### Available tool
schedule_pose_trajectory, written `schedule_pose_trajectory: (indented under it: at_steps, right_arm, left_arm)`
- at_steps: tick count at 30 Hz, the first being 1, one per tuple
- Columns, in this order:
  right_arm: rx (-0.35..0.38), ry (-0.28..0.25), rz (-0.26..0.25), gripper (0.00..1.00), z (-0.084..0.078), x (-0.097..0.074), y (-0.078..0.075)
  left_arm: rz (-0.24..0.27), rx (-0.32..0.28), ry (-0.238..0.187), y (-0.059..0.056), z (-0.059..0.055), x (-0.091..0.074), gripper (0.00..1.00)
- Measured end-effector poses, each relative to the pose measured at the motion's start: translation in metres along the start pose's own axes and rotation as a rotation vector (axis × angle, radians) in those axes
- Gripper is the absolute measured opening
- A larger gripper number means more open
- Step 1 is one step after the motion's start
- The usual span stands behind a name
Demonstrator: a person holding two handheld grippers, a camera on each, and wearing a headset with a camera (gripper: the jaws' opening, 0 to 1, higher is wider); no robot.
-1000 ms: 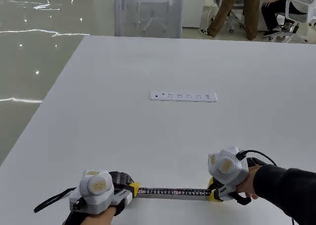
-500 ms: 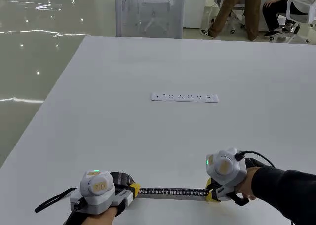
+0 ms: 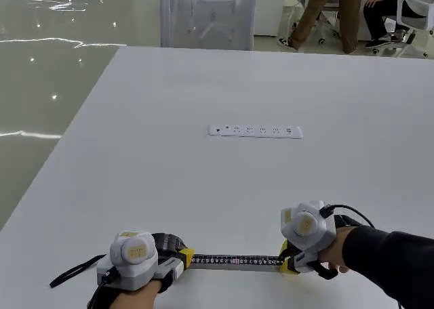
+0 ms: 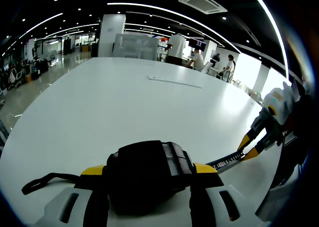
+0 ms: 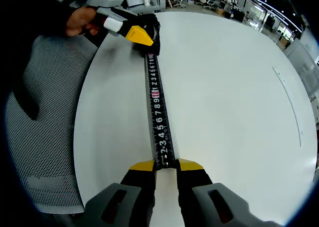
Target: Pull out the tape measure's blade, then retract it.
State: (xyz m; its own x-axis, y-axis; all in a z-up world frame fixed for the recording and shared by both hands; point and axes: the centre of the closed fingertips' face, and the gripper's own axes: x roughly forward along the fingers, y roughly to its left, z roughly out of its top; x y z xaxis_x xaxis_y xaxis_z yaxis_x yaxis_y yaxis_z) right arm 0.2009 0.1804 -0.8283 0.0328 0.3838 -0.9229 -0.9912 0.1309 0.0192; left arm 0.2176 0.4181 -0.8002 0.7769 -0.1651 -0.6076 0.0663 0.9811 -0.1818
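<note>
Counting on one white table (image 3: 135, 153): two grippers, one tape measure (image 3: 166, 244), one power strip (image 3: 255, 131). Clamping the black case (image 4: 144, 177) between the yellow-tipped fingers (image 4: 204, 168) of the left gripper (image 3: 180, 260), right at the near edge of the table, with one black wrist strap (image 3: 71, 275) trailing off to the left. Pinching the free end of the one blade (image 3: 234, 260) with the right gripper (image 3: 288, 265), fingers (image 5: 142, 166) drawn narrow around it. Holding that blade pulled out a short way and lying flat on the table between the two grippers. Resting well apart from them, near the table's middle, with the power strip.

Showing in the head view one mesh-backed chair (image 3: 207, 14) beyond the far edge and two people at the top right, one standing, one seated. Making the blade's printing readable in the right gripper view: black numerals with one red mark partway along, plus grey mesh just beside the table edge. Looking over the case from behind in the left gripper view, with the right gripper off at the right
</note>
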Motion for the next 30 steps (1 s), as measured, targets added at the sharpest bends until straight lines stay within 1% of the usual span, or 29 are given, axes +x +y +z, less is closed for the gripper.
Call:
schedule_pose_trajectory:
  at_steps: [11,24,30]
  right_arm:
    - [-0.011,-0.005,-0.004,0.12,0.007,0.003,0.000]
    - [-0.025,-0.017,-0.010,0.12,0.020,0.008,0.002]
    - [-0.020,-0.027,-0.011,0.12,0.025,0.010,0.003]
  left_arm:
    - [0.000,0.000,0.002,0.000,0.000,0.000,0.62]
    - [-0.003,-0.003,0.002,0.000,0.000,0.000,0.62]
    - [-0.005,-0.005,0.003,0.000,0.000,0.000,0.62]
